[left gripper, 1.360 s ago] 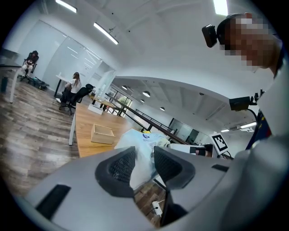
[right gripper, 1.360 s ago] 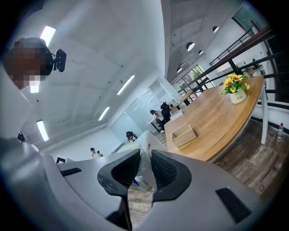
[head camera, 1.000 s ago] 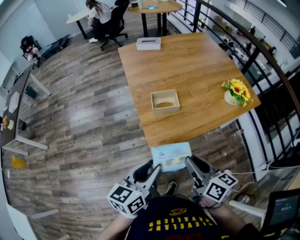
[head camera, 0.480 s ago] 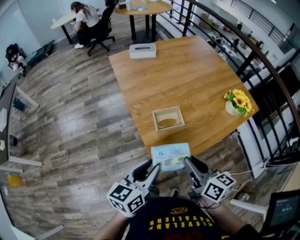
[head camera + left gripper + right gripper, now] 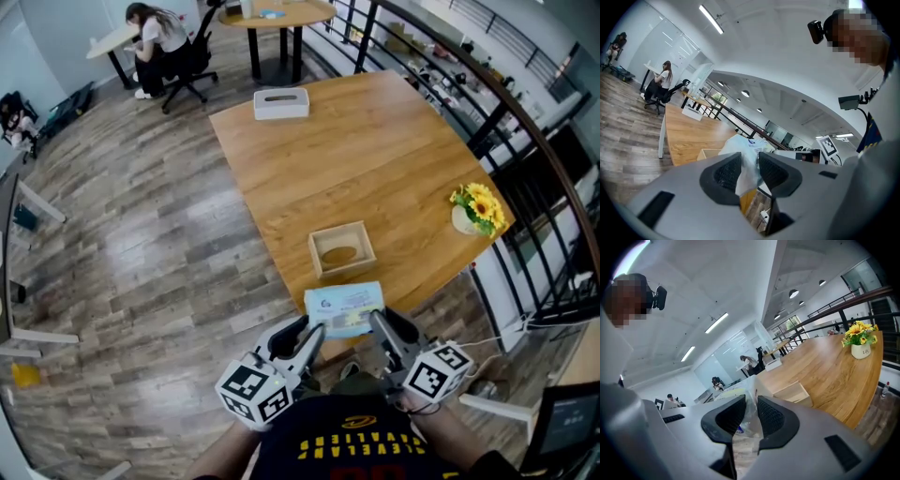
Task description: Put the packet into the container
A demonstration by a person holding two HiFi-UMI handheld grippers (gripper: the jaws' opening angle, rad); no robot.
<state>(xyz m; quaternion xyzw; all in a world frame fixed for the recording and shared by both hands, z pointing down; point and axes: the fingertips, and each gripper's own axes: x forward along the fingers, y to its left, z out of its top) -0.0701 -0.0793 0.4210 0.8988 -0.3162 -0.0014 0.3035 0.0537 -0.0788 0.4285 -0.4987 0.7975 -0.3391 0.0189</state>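
Note:
A flat pale-blue and white packet (image 5: pixel 344 309) hangs level between both grippers, over the near edge of the wooden table (image 5: pixel 375 141). My left gripper (image 5: pixel 314 330) is shut on its left edge, and my right gripper (image 5: pixel 378 323) is shut on its right edge. The container, a small open wooden box (image 5: pixel 341 248), sits on the table just beyond the packet. In the left gripper view the crinkled packet (image 5: pixel 749 157) is pinched between the pads, with the box (image 5: pixel 708 153) ahead. The right gripper view shows clear packet film (image 5: pixel 751 420) between the pads and the box (image 5: pixel 792 392) to the right.
A white tissue box (image 5: pixel 281 103) lies at the table's far end. A pot of yellow flowers (image 5: pixel 476 208) stands at its right corner. A dark railing (image 5: pixel 525 141) runs along the right side. A person sits at a desk (image 5: pixel 155 37) far back.
Both grippers have carried the packet forward, from over the floor to over the table's near edge. The table and box now lie closer.

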